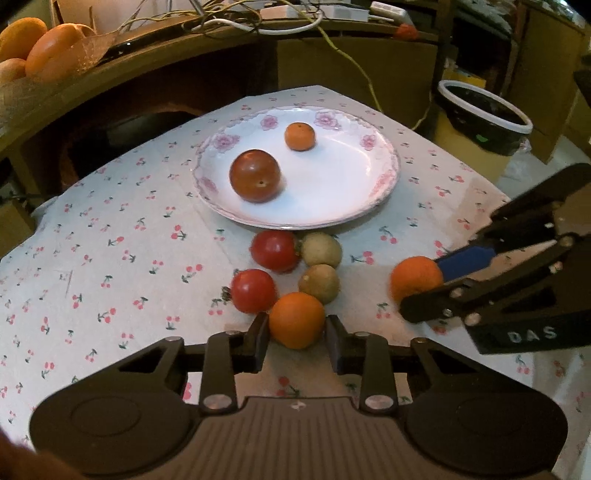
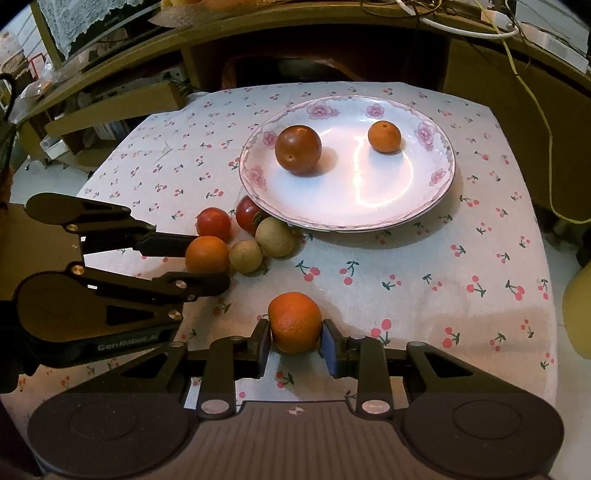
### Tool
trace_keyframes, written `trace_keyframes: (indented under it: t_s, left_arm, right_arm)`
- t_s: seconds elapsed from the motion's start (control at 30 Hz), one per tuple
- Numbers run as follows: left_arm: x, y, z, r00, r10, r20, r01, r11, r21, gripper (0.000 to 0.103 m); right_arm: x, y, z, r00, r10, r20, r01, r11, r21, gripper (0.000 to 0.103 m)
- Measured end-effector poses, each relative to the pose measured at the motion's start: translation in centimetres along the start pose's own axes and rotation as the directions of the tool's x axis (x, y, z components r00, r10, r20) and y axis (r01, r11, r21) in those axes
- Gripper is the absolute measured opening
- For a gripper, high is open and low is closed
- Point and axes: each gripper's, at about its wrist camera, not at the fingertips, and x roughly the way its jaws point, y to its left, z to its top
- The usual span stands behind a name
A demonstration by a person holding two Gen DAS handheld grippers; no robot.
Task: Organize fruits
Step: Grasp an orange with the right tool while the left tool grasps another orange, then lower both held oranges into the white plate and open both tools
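A white floral plate (image 1: 354,177) (image 2: 391,192) holds a dark red tomato (image 1: 255,180) (image 2: 297,149) and a small orange (image 1: 300,136) (image 2: 384,136). In front of it lie two red tomatoes (image 1: 275,251) (image 1: 253,290) and two tan round fruits (image 1: 321,250) (image 1: 318,283). My left gripper (image 1: 297,341) (image 2: 207,258) has its fingers around an orange (image 1: 296,319) (image 2: 207,254) on the cloth. My right gripper (image 2: 295,345) (image 1: 424,284) has its fingers around another orange (image 2: 294,322) (image 1: 415,277) on the cloth.
The cherry-print tablecloth (image 1: 110,258) (image 2: 443,277) covers a small table. A wooden desk with cables (image 1: 258,22) stands behind it. Large oranges in a basket (image 1: 40,48) sit at the far left. A black bin (image 1: 484,114) stands at the right.
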Motion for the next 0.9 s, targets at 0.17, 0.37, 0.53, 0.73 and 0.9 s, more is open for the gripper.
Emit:
trace_keyframes:
  t_s: [0.17, 0.37, 0.53, 0.73, 0.9]
  left_arm:
    - [-1.1, -0.4, -0.8, 1.0, -0.006, 0.0, 0.006, 1.0, 0.006, 0.037]
    - [-2.1, -1.2, -1.9, 1.0, 0.013, -0.011, -0.013, 1.0, -0.002, 0.037]
    - [-2.0, -2.0, -2.8, 0.998, 0.047, -0.035, -0.047, 0.999, -0.004, 0.038]
    - [-2.1, -1.8, -3.4, 0.998, 0.056, -0.009, -0.056, 0.998, -0.005, 0.045]
    - [-2.1, -1.3, -3.5, 0.999, 0.051, -0.003, -0.051, 0.999, -0.005, 0.054]
  right_arm:
    - [-0.1, 0.6, -0.1, 1.0, -0.017, -0.004, 0.016, 1.0, -0.024, 0.03]
    - [-1.2, 2.0, -0.9, 0.998, -0.053, 0.022, 0.054, 0.999, -0.01, 0.03]
    - [-0.7, 3.0, -2.6, 0.998, -0.056, -0.001, 0.055, 0.997, -0.044, 0.03]
    - [-1.3, 2.6, -3.6, 0.999, -0.023, 0.027, 0.024, 0.998, -0.062, 0.031]
    - [-1.3, 2.4, -3.7, 0.999, -0.018, 0.036, 0.02, 0.997, -0.069, 0.04]
